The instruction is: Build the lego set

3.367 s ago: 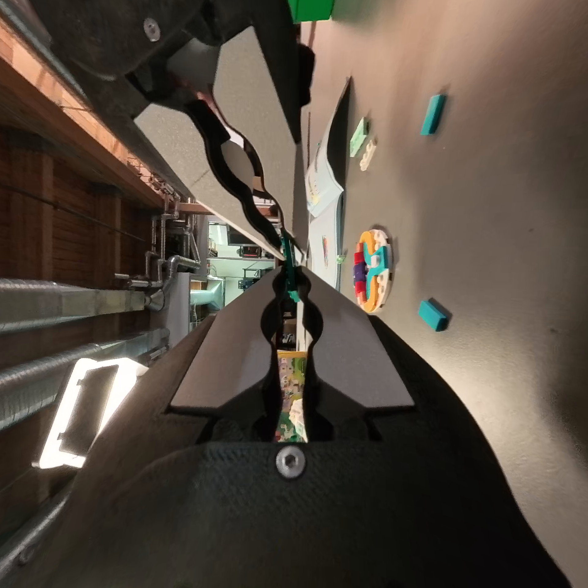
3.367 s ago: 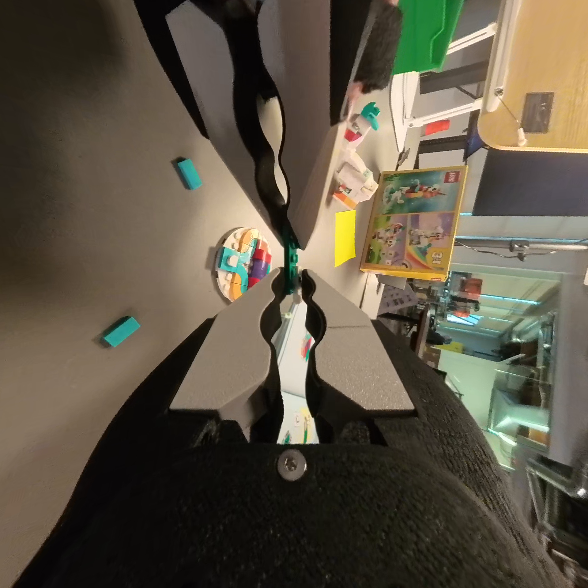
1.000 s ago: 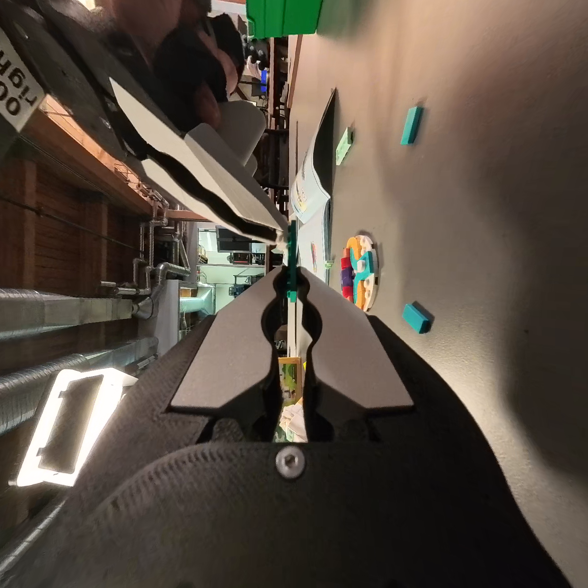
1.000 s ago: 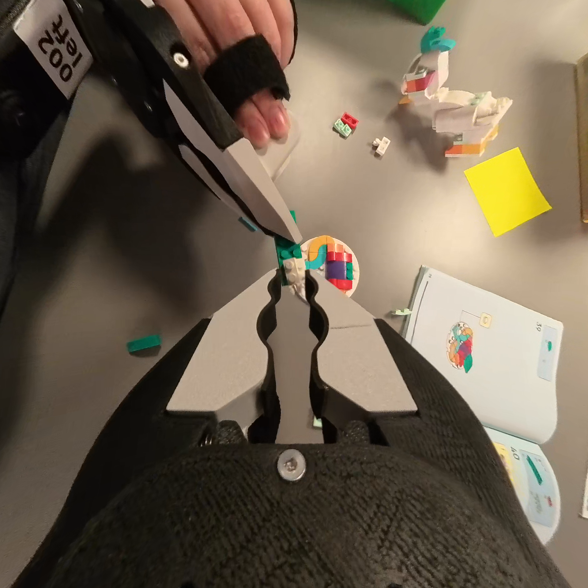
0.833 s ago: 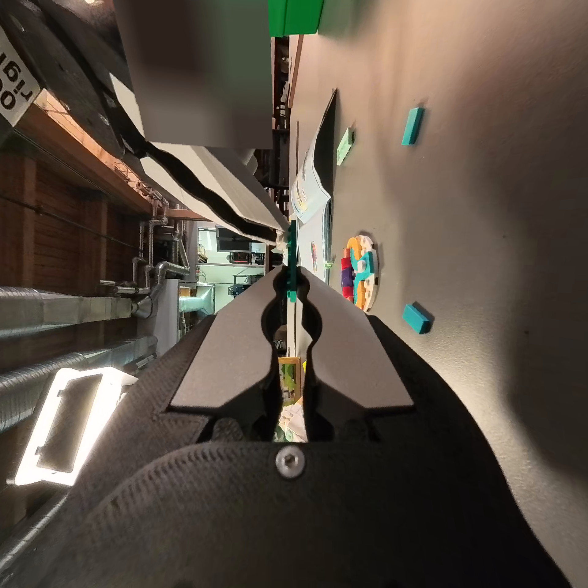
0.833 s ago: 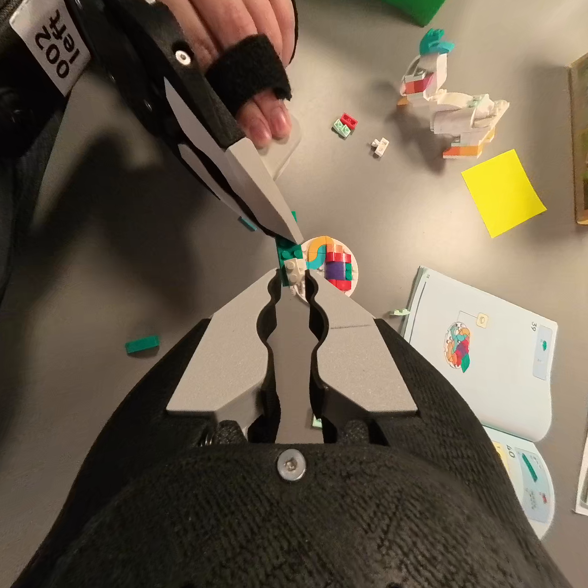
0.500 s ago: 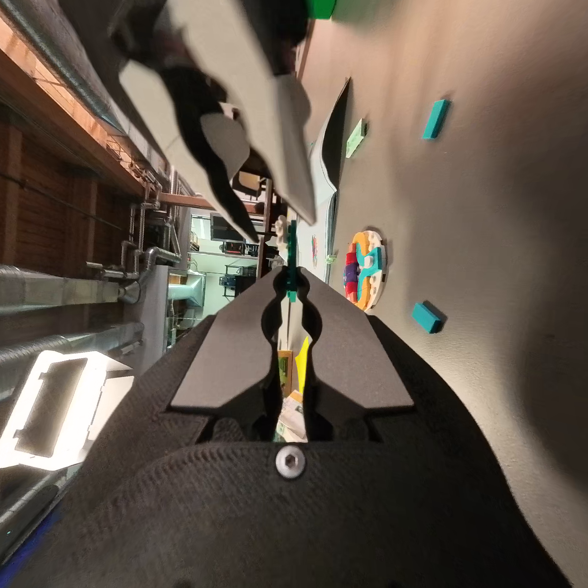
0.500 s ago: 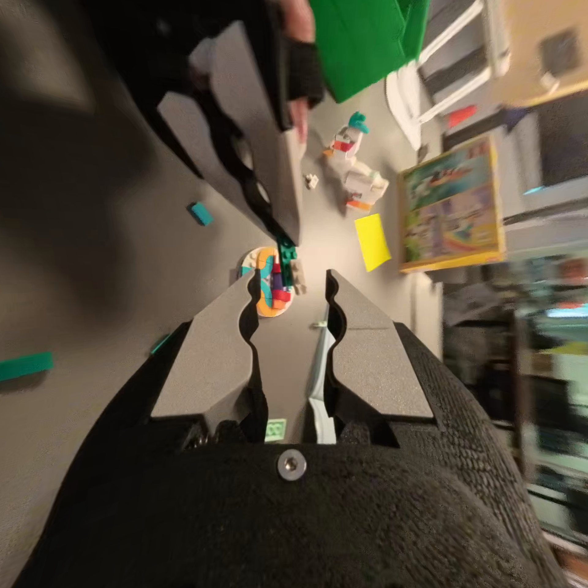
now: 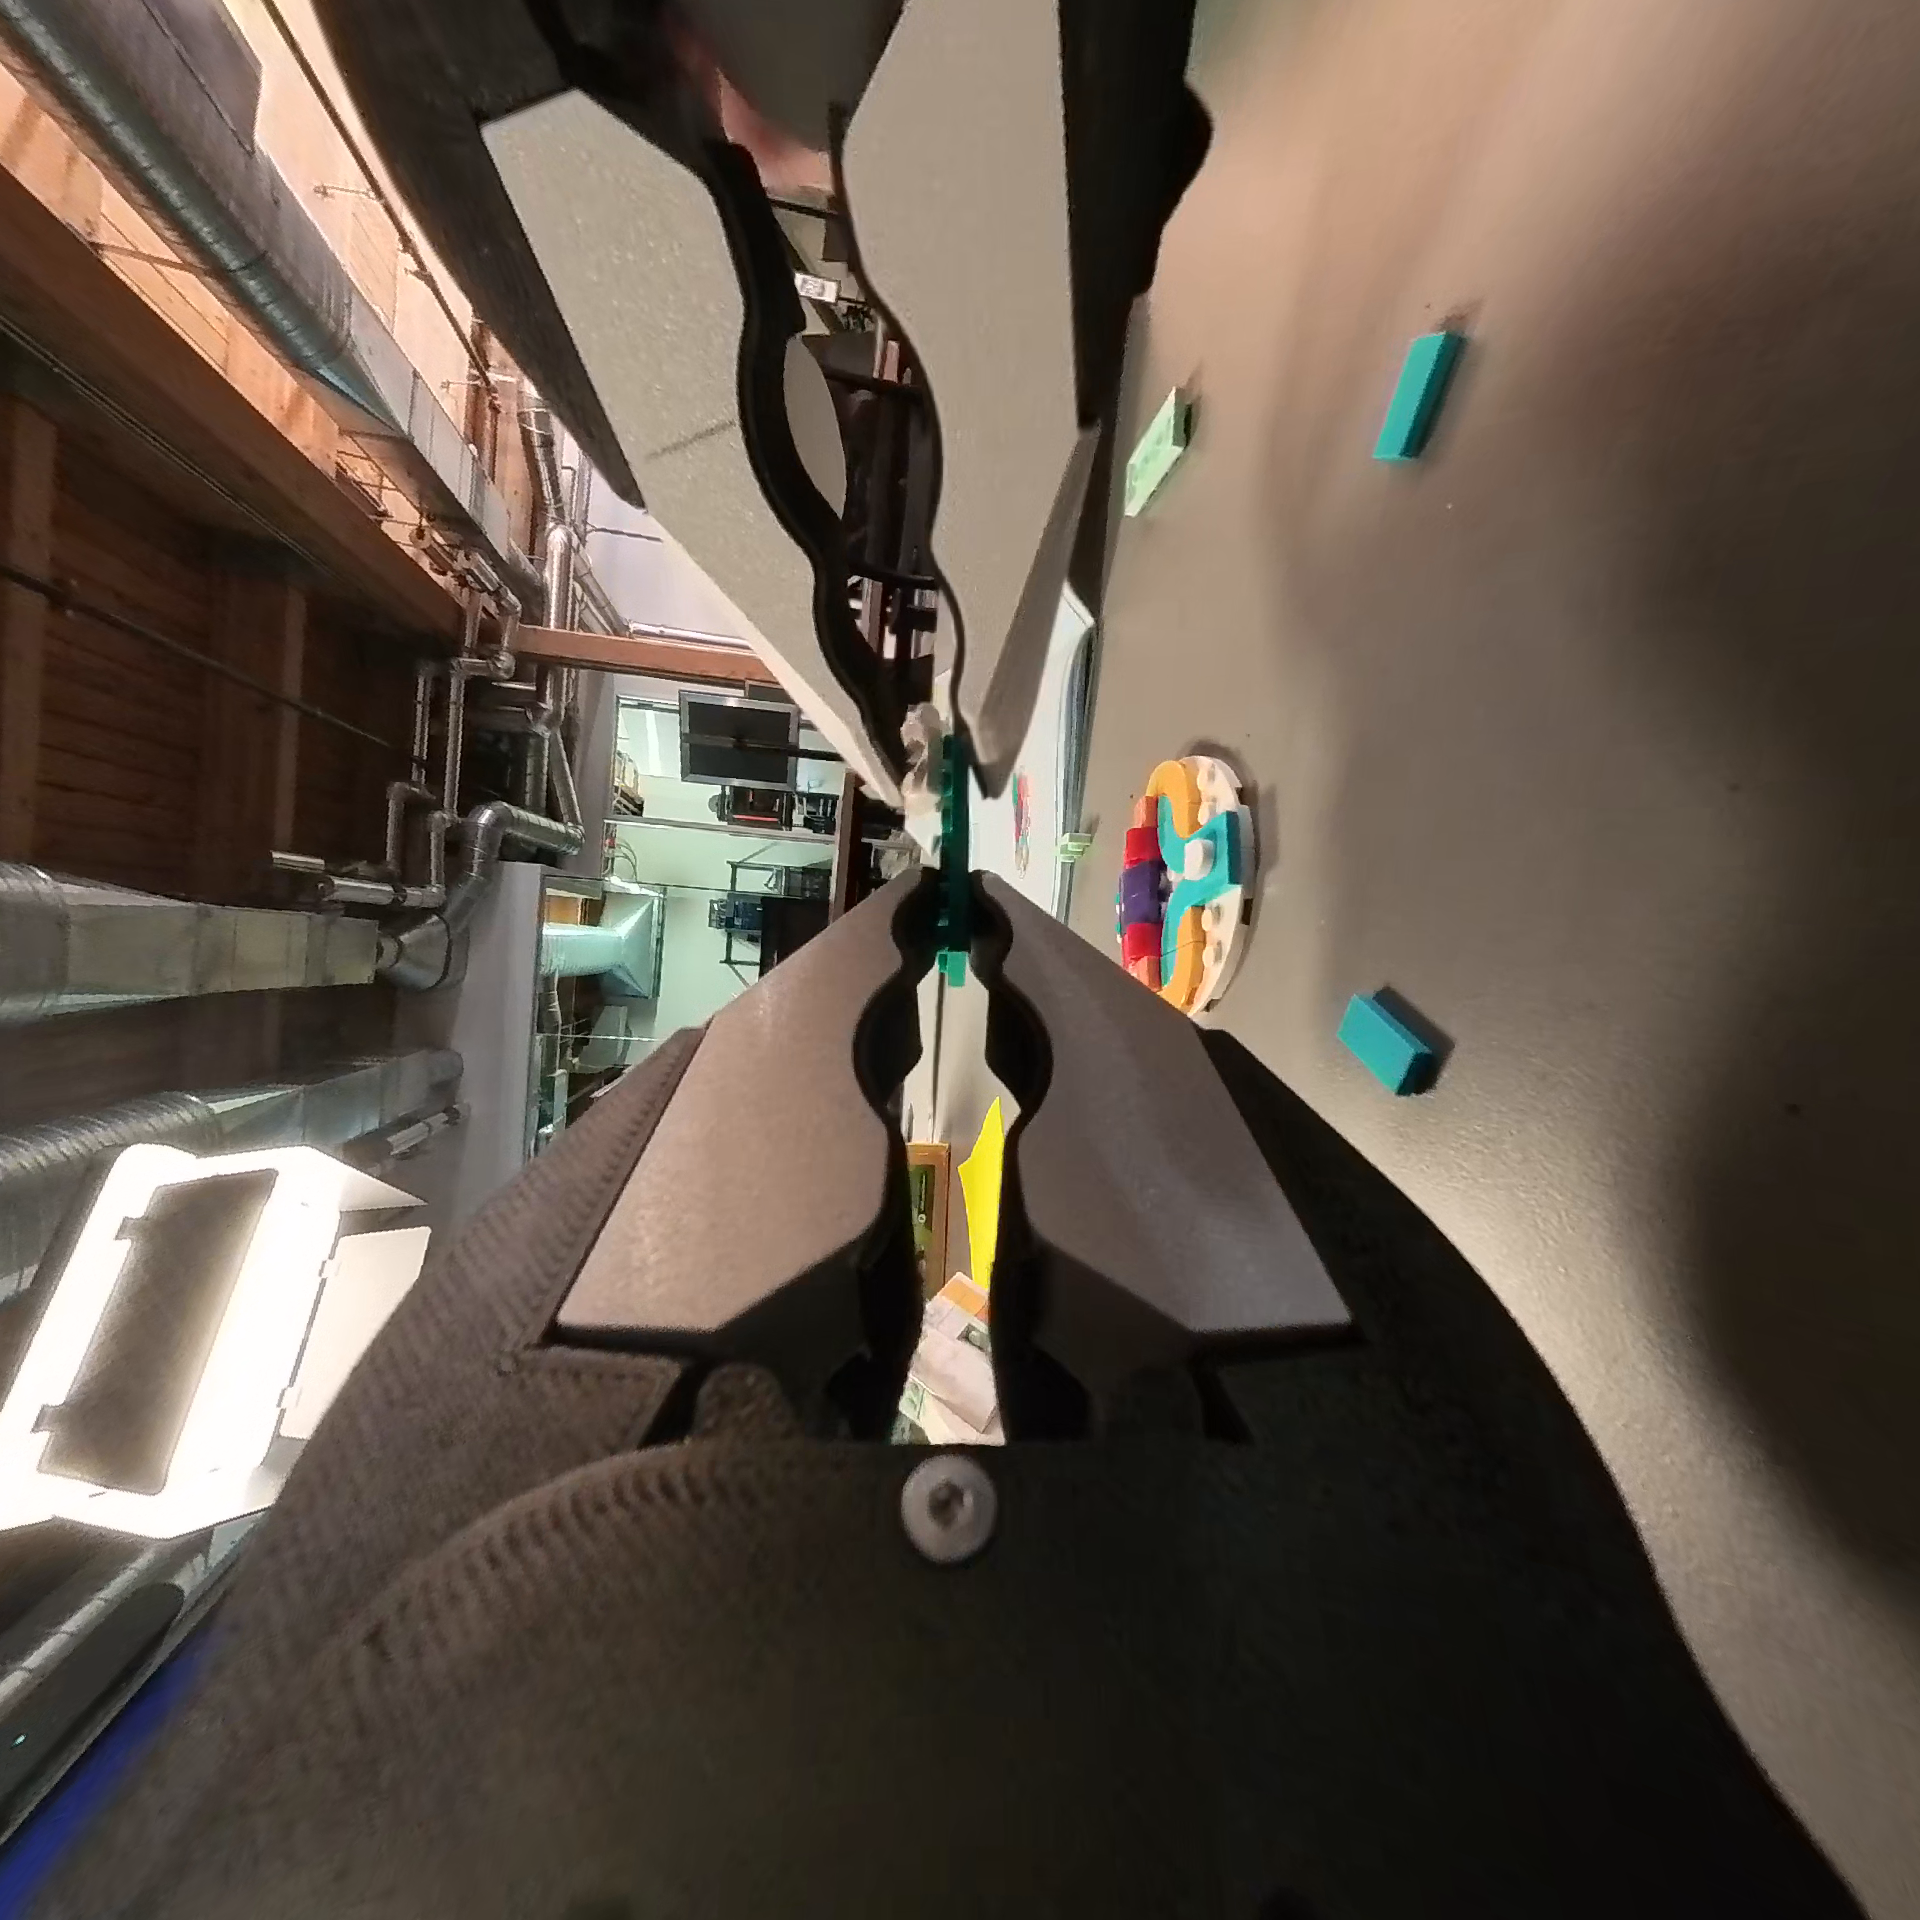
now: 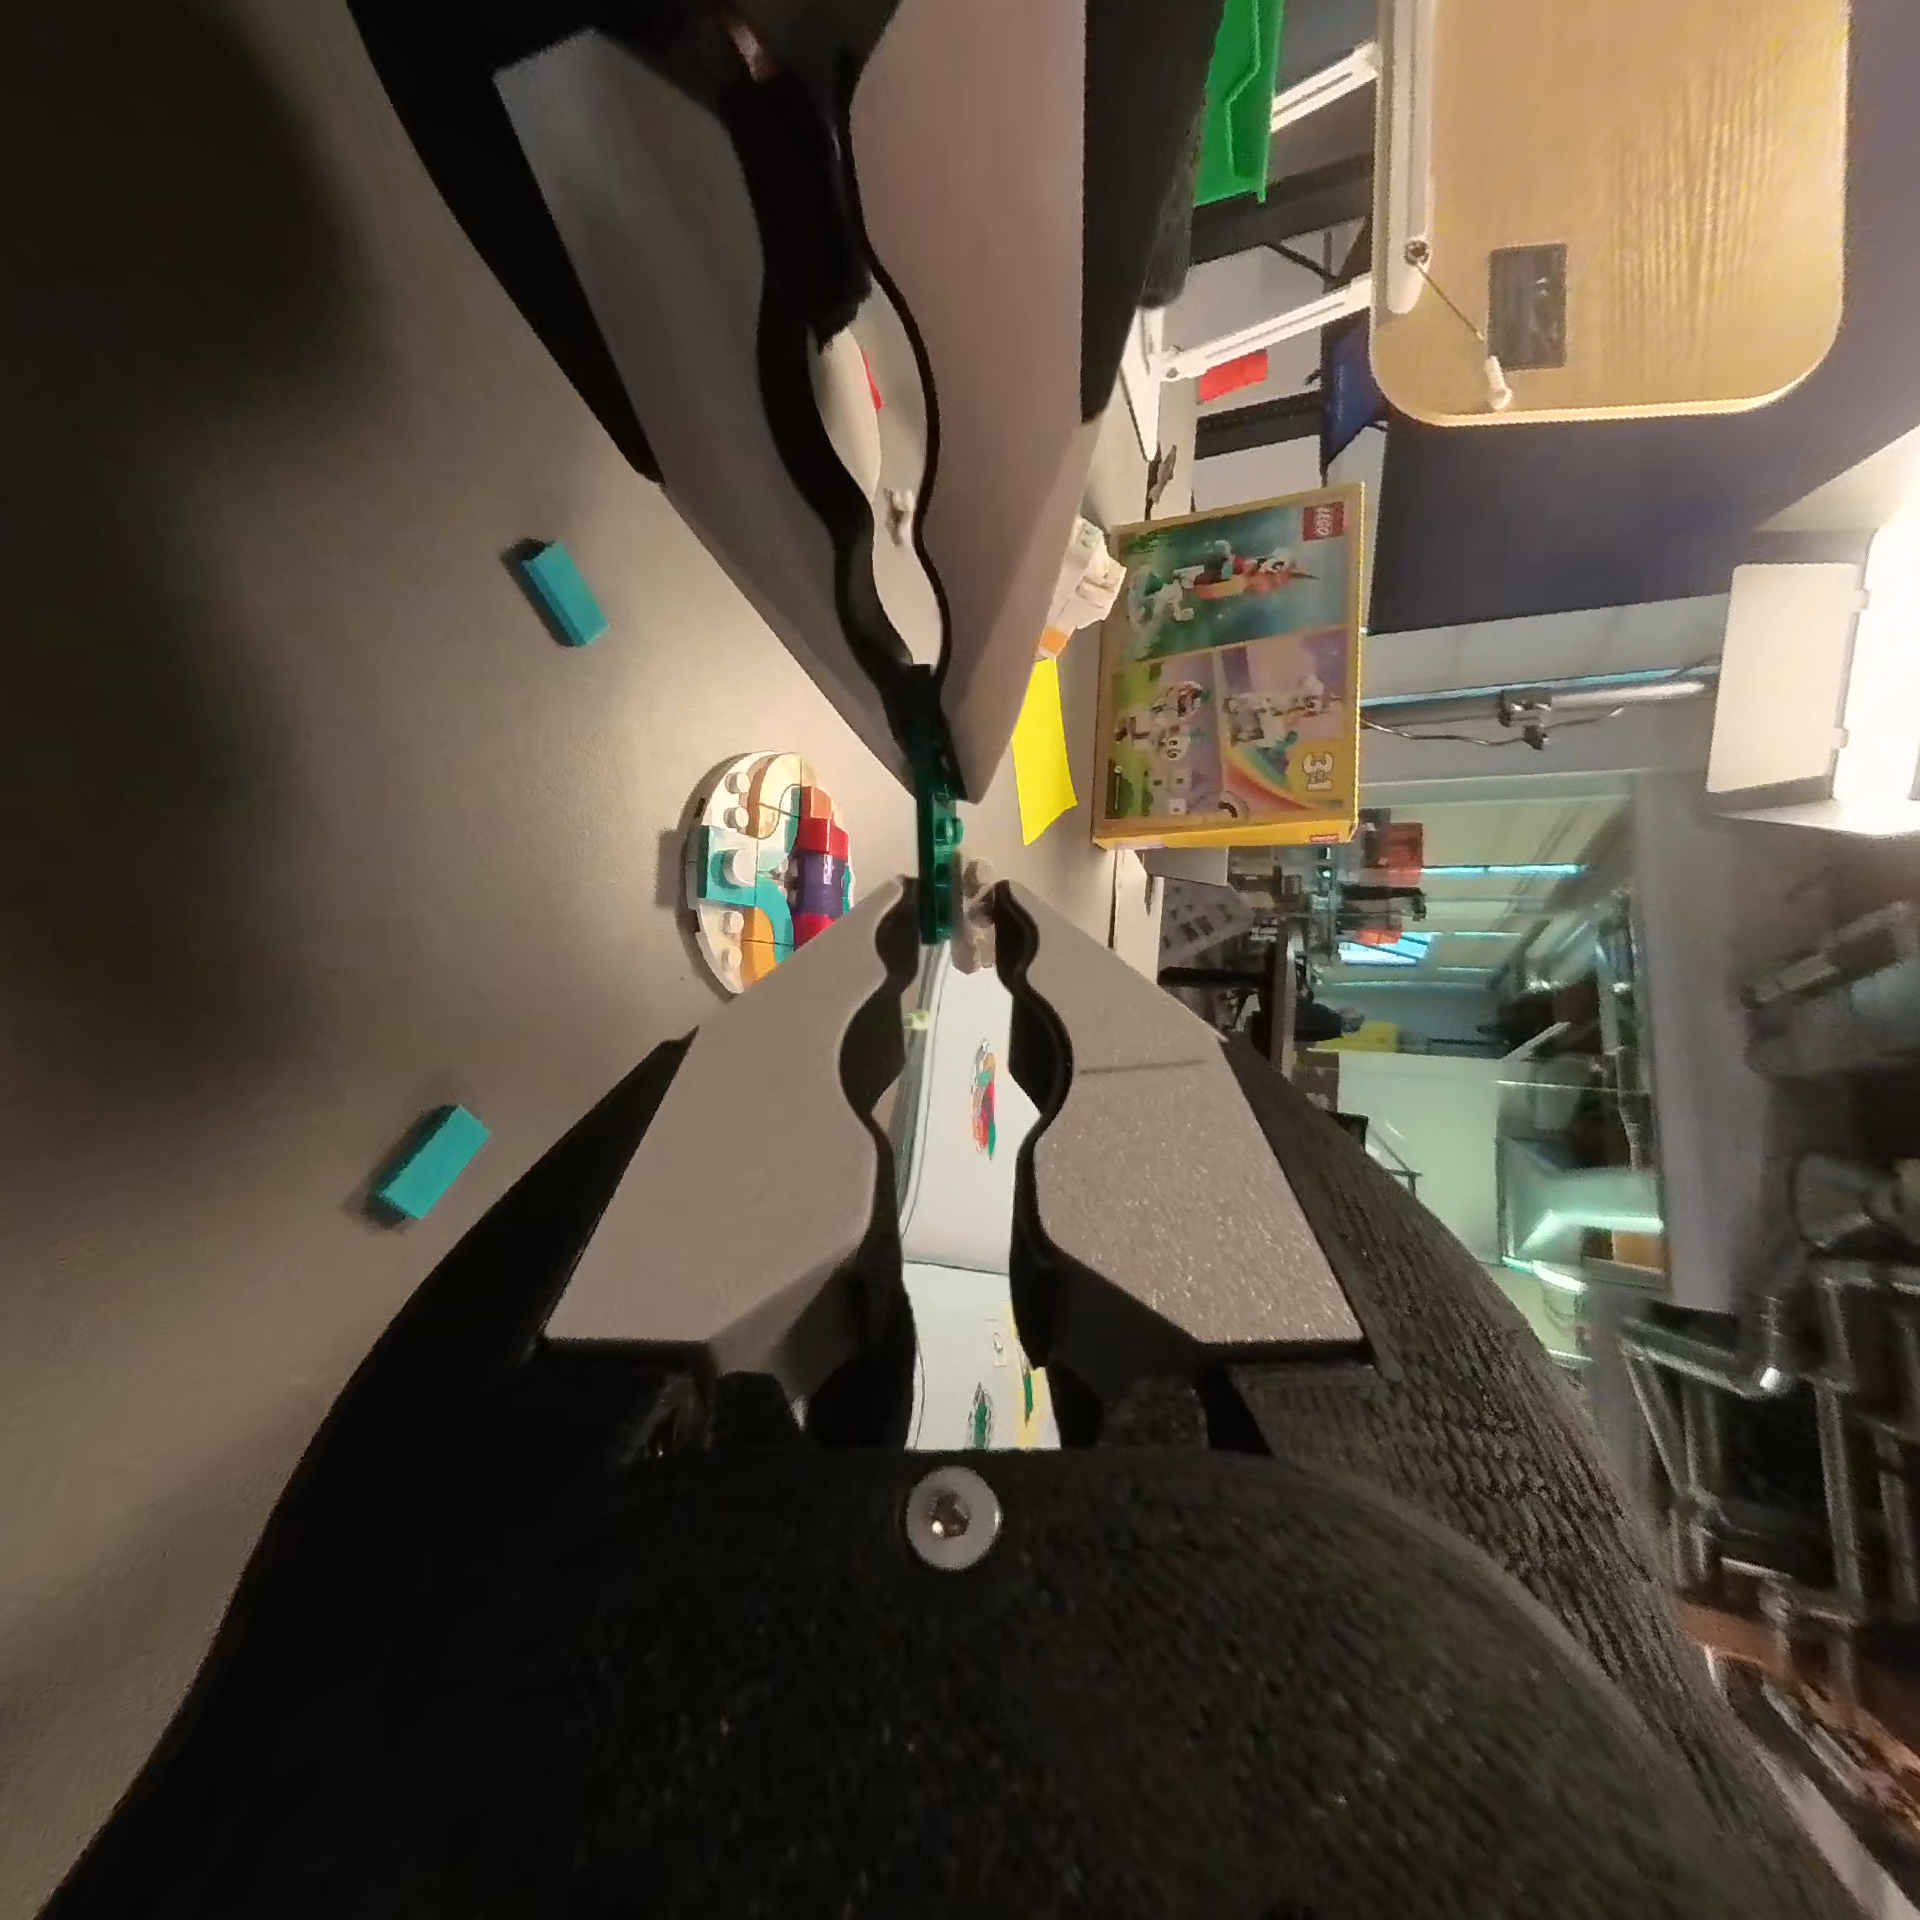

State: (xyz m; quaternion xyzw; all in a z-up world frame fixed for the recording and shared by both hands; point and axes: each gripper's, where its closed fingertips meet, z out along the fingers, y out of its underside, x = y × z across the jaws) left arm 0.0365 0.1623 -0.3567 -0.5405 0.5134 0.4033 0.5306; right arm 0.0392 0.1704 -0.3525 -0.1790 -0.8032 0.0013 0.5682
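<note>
While two teal bricks [image 10: 558, 592] and a round multicoloured build [image 10: 769, 864] lie on your grey table [image 10: 312, 831], your left gripper [image 9: 953, 902] and right gripper [image 10: 948, 902] both pinch the thin dark-green plate [image 10: 938, 831], edge-on, above it; a small grey piece [image 10: 975, 904] clings to its side.

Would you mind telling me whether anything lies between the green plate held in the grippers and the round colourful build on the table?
Nothing visible does. The green plate is held off the table by both the left gripper and right gripper, and bare grey table surrounds the round build.
</note>
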